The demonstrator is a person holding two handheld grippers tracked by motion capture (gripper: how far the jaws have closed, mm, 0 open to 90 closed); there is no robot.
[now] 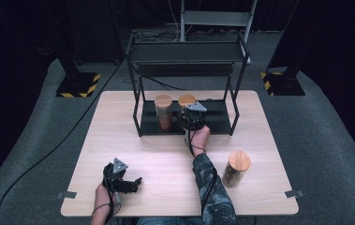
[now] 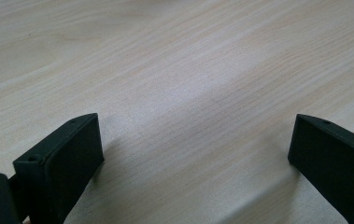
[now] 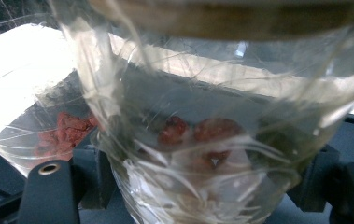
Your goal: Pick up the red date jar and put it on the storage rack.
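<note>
A glass jar with a wooden lid [image 1: 187,100] stands on the lower shelf of a black rack [image 1: 217,123]. My right gripper [image 1: 191,117] reaches in from the front and is shut on it. In the right gripper view the jar [image 3: 202,116] sits between the jaws of that gripper [image 3: 202,186], holding red and pale pieces. A second lidded jar [image 1: 164,112] with reddish contents stands just to its left [image 3: 48,126]. My left gripper [image 1: 135,183] rests low near the table's front left, open [image 2: 195,135], with bare wood between its jaws.
A third wooden-lidded jar [image 1: 237,168] with dark contents stands on the table [image 1: 119,122] at the right front, beside the right forearm. The rack's upper shelf [image 1: 184,51] overhangs the two jars. Black uprights frame the shelf at both sides.
</note>
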